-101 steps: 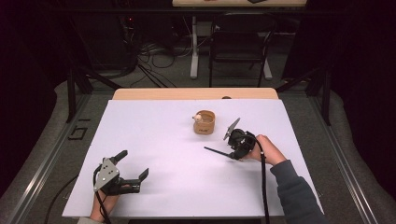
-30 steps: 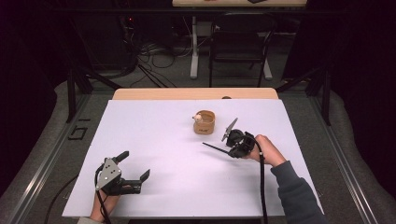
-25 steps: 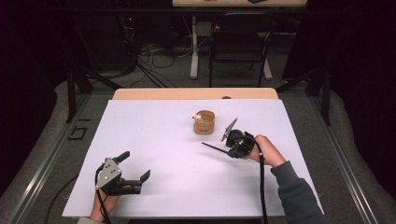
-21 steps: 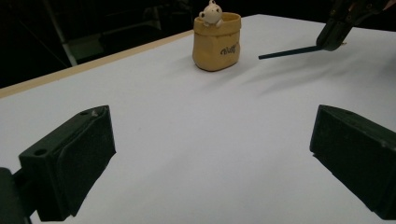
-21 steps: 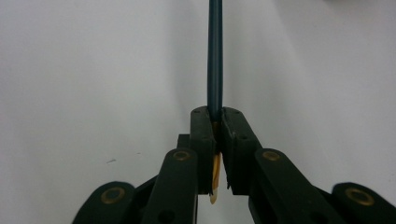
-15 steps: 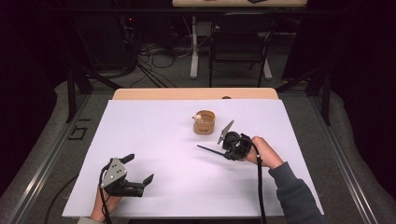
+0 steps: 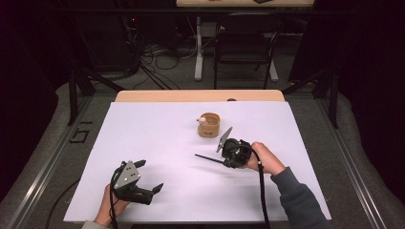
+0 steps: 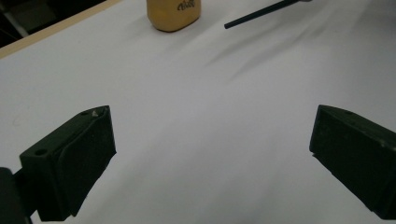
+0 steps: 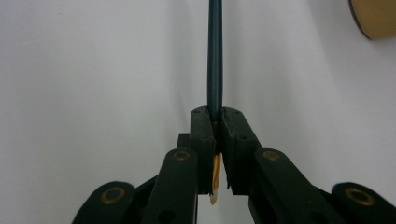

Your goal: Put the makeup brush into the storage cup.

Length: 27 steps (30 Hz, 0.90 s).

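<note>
1. Right gripper (image 7: 224, 151) has its jaws clamped tight on a thin dark stick (image 9: 215, 56), probably a pencil or brush. The right gripper view shows a pale yellowish end poking out behind the pads.
2. Change: over the last few seconds the right hand (image 7: 265, 158) has drifted left and toward the person across the counter (image 7: 157, 138). The grip is unchanged. In the high view the stick tip (image 7: 197, 155) now sits further left than before.
3. The stick is held roughly level, pointing left, just above the white sheet. I can't tell whether the tip touches the surface.
4. The wooden cup (image 7: 208, 124) hasn't moved. It stands upright near the middle of the counter, just beyond the right gripper, with something small and pale on its rim. The stick is near the cup but not in it.
5. Left gripper (image 7: 143, 183) barely moved. Its jaws are wide open and empty, parked at the near left corner, with the cup (image 8: 173, 14) and stick tip (image 8: 229, 24) ahead of it.
6. My read: this is a carry or reposition phase. The stick is secure, but it points away from the cup, so it likely needs reorienting upright before it can go in.
</note>
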Available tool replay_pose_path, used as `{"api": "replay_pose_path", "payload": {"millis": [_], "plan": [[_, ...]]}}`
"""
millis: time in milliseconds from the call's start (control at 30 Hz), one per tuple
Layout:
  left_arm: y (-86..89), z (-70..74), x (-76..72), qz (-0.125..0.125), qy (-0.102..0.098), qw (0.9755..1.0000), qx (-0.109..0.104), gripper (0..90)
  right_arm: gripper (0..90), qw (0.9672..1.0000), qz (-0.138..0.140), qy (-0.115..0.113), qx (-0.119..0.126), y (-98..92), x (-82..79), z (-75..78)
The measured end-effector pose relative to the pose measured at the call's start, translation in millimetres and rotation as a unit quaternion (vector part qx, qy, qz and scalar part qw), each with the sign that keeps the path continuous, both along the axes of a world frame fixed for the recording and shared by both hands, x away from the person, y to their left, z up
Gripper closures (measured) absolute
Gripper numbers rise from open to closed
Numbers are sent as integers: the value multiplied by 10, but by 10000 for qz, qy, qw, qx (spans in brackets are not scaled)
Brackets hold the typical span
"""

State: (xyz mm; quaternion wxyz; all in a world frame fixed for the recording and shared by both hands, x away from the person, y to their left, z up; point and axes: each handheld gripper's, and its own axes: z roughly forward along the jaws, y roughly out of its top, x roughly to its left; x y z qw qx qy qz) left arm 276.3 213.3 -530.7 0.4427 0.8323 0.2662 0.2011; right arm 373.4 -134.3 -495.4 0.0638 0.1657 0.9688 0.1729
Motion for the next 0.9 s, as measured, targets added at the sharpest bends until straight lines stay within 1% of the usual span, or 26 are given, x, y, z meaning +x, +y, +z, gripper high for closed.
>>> {"api": "replay_pose_path", "payload": {"millis": [100, 167, 300, 400, 467, 533, 700, 767, 900], "plan": [[-68, 22, 27, -116, 88, 9997, 217, 2, 840, 10000, 61, -9, 4, 25, -18, 4], [-103, 40, 48, -187, 113, 9993, 299, 2, 840, 9999, 111, -24, 13, 49, -31, -2], [-152, 49, 105, -309, 185, 9986, 395, 2, 840, 9997, 231, -13, -9, 100, -72, -7], [-181, 59, 148, -374, 253, 9980, 447, 0, 840, 9995, 327, -17, 21, 124, -96, -3], [-205, 64, 172, -438, 273, 9976, 467, 0, 840, 9994, 338, -1, 34, 131, -104, -6], [-231, 71, 190, -503, 289, 9970, 507, 0, 840, 9991, 419, -13, 11, 137, -106, -10], [-313, 81, 236, -723, 391, 9945, 655, 0, 840, 9989, 471, -6, 9, 184, -142, -9], [-347, 87, 251, -753, 386, 9938, 724, 0, 840, 9985, 548, -21, -2, 201, -154, -5], [-404, 114, 282, -864, 396, 9925, 764, 0, 840, 9980, 629, -18, 12, 227, -181, -3]]}}
